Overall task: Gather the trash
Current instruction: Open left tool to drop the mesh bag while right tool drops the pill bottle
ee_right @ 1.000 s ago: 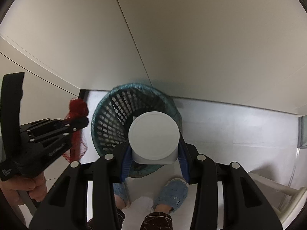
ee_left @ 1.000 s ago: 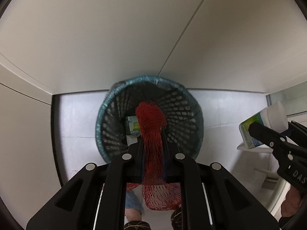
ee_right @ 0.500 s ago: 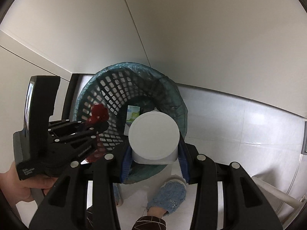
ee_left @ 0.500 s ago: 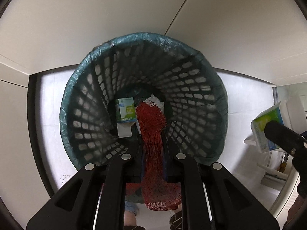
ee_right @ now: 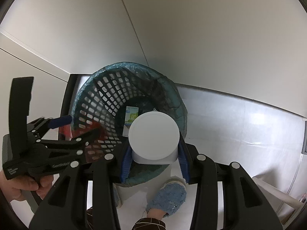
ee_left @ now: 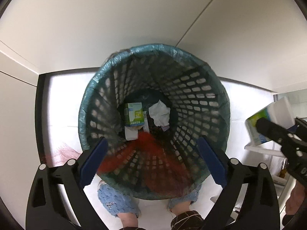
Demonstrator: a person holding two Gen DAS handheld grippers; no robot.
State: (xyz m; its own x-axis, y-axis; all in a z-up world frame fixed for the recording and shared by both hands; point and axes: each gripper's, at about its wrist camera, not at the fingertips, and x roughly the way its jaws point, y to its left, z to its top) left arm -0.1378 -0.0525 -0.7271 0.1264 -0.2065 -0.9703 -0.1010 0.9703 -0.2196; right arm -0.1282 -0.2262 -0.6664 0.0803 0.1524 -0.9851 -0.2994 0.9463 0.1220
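A teal mesh waste bin (ee_left: 191, 88) with a bag liner stands on the floor against the wall. At its bottom lie a green carton (ee_left: 133, 114) and crumpled white paper (ee_left: 159, 113). My left gripper (ee_left: 151, 143) hangs over the bin's near rim, its jaws opening wide. A red net bag (ee_left: 134, 153) shows as a blur between them, touching neither pad. In the right wrist view my right gripper (ee_right: 154, 145) is shut on a white-capped bottle (ee_right: 153, 132) above the bin (ee_right: 99, 103). The left gripper (ee_right: 76, 128) is at the bin's left rim.
White wall panels rise behind the bin. A person's feet in blue slippers (ee_left: 115, 201) stand just in front of it on the pale tiled floor (ee_right: 230, 124). A white rack (ee_left: 262, 149) sits to the right. A hand (ee_right: 23, 187) holds the left gripper.
The left jaws went from shut on the red net bag to wide apart, and the net dropped free toward the bin. Both grippers sank closer to the bin. The right grip is unchanged.
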